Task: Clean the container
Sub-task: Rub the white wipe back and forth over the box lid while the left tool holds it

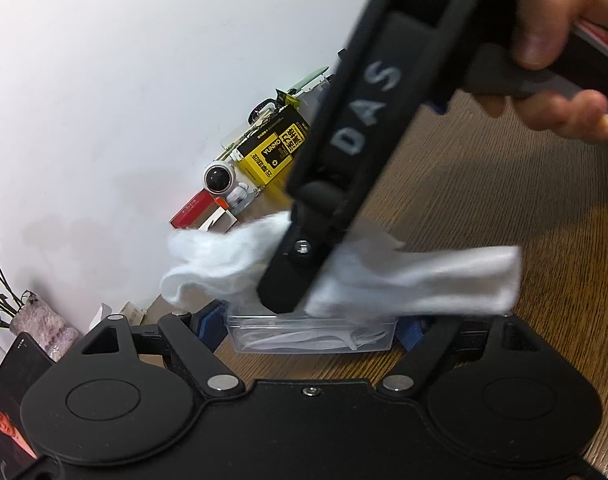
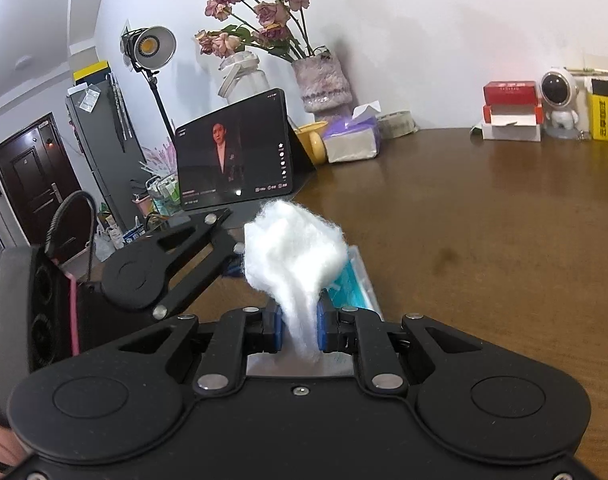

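Container (image 1: 311,332) between left gripper (image 1: 311,326) fingers, on table (image 1: 483,184); cotton wad (image 2: 292,256) above it, in right gripper (image 2: 300,330). Tablet (image 2: 234,152) behind, boxes (image 2: 511,114) along wall.

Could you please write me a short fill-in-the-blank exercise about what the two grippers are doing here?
1. The right gripper is shut on a fluffy ____ cotton pad.
2. The left gripper clamps a clear ____ container.
3. Both stand over a brown ____ table.
Missing words: white; plastic; wooden
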Demonstrator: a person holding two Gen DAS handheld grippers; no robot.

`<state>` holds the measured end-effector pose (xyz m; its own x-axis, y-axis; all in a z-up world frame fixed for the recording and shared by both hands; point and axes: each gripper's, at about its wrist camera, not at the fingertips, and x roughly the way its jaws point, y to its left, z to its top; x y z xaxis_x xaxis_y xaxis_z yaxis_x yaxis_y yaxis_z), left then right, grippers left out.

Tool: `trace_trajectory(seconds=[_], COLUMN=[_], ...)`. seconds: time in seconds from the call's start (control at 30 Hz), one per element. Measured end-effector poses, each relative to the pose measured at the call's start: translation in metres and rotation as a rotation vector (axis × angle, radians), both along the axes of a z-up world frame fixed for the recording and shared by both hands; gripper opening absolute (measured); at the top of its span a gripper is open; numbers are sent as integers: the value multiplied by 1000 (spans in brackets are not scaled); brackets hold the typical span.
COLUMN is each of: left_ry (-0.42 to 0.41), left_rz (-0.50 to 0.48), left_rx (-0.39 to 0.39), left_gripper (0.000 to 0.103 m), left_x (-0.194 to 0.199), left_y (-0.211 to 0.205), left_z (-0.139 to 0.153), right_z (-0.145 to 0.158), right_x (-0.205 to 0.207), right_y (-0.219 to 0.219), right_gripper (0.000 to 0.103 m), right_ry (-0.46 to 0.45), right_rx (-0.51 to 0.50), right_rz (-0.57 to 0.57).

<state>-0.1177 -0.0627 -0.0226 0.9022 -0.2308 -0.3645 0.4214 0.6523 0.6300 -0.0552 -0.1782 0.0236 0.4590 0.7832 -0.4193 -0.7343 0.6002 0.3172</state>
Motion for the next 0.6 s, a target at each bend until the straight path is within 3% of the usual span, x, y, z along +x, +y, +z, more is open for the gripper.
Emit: trace_trajectory(seconds=[0.33, 0.6], left_ry=[1, 2], left_rz=[0, 0], left_rx=[-1, -1], left_gripper=[80, 80], left_x=[2, 1], left_y=[0, -1], left_z=[0, -1], right_z=[-11, -21], right_x=[8, -11], right_y=[-16, -28], right_gripper=[16, 16], right_ry=[18, 35], right_rx=[-38, -76], right_rz=[-107, -97])
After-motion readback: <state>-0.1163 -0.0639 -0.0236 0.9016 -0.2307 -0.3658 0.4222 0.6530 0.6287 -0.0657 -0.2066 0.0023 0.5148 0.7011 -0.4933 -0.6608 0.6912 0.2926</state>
